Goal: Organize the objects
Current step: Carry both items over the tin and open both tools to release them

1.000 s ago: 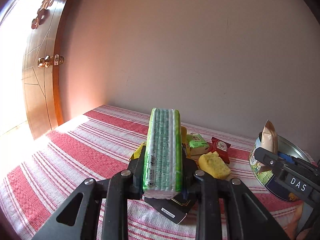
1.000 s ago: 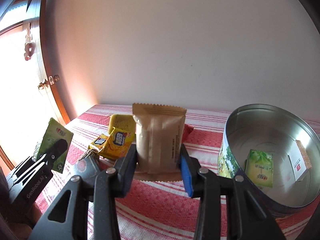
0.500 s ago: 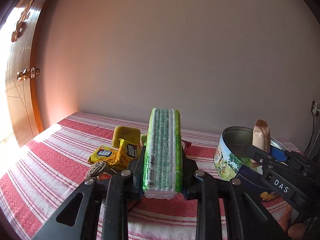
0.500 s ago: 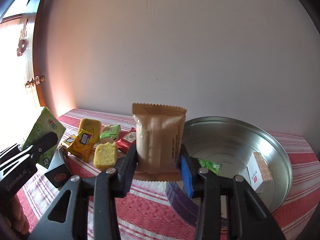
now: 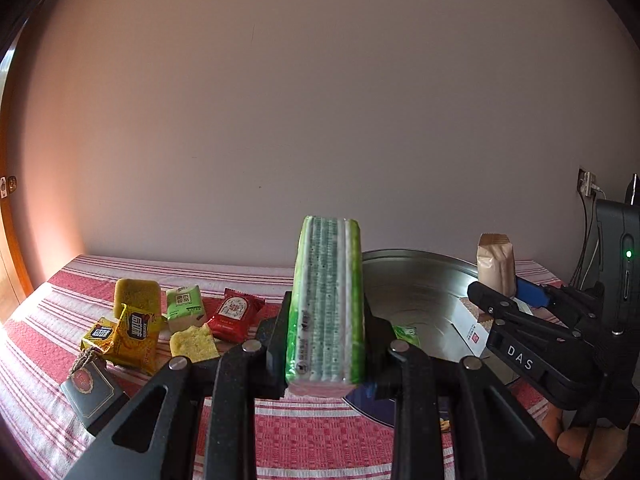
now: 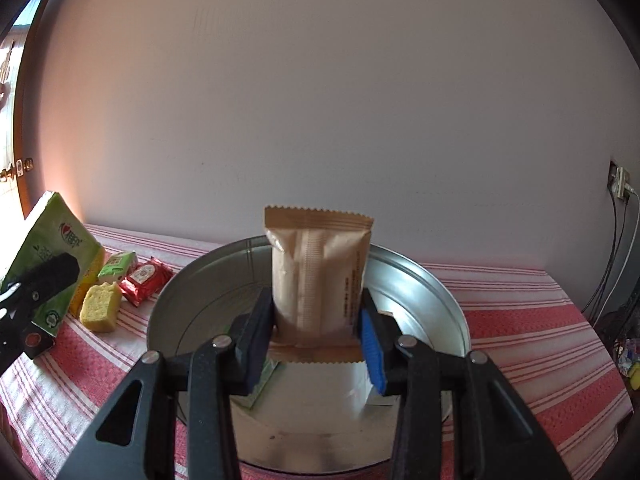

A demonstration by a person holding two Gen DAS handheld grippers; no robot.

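My left gripper [image 5: 326,344] is shut on a green and white tissue pack [image 5: 326,300], held upright near the left rim of the round metal tin [image 5: 416,268]. My right gripper [image 6: 318,340] is shut on a tan snack packet [image 6: 320,276] and hangs over the tin [image 6: 424,284]. From the left wrist view the right gripper [image 5: 508,292] and its packet [image 5: 494,268] show above the tin's right side. From the right wrist view the left gripper [image 6: 36,280] and green pack [image 6: 56,248] show at the far left. A white box [image 6: 320,384] and a green sachet [image 5: 406,334] lie inside the tin.
Loose snacks lie left of the tin on the red striped cloth [image 5: 312,432]: yellow packets [image 5: 132,332], a green packet [image 5: 184,304], a red packet [image 5: 236,314], a yellow cake piece [image 6: 100,306] and a dark tagged box [image 5: 90,394]. Cables and a dark device [image 5: 616,264] stand at the right.
Both grippers have swung right with their packs. The tin now fills the middle of the right wrist view, with the tan packet above it. The door has slid out of view.
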